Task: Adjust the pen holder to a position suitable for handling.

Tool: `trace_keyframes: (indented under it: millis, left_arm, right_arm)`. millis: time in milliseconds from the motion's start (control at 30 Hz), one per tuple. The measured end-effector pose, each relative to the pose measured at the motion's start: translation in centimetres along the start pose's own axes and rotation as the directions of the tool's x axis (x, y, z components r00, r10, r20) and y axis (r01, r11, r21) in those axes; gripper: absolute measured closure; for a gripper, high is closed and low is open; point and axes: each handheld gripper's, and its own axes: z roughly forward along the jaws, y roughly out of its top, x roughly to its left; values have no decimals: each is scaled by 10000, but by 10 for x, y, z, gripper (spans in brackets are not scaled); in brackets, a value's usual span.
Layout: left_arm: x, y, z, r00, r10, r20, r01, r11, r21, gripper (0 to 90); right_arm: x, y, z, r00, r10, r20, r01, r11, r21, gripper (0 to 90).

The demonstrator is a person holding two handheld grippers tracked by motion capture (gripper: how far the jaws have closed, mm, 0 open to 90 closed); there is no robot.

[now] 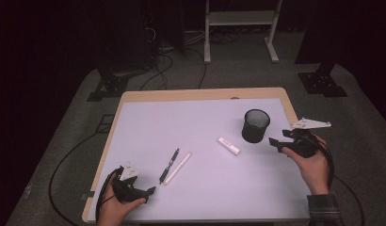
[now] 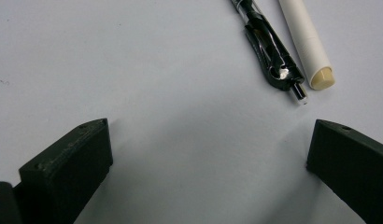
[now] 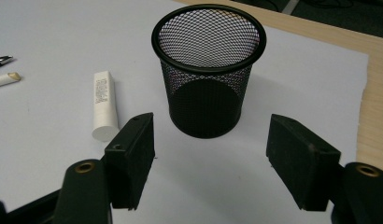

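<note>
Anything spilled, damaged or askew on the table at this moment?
Nothing stands out. The mesh cup stands upright and empty; the black pen, white marker and small white tube lie flat on the mat, apart from it.

- Black mesh cup [image 3: 208, 70]: upright, open-topped, empty, at the table's far right.
- White tube [image 3: 103, 105]: lying flat just left of the cup, not touching it.

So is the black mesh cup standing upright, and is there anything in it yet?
Upright and empty. The mesh cup stands on its base, rim up, with bare mesh inside; the black pen, white marker and white tube lie on the table.
</note>
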Motion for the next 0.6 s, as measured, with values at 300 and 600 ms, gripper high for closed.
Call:
trace_keyframes:
  millis: [300,600]
  left_arm:
    - [0,0,0,10000,33,-2,-33,10000,-1,0]
    - [0,0,0,10000,32,-2,-32,10000,1,0]
  right_arm:
    - [-2,10,6,10000,-49,-32,49,10000,86,320]
    - [-3,25,13,9999,-84,-86,84,10000,-8,323]
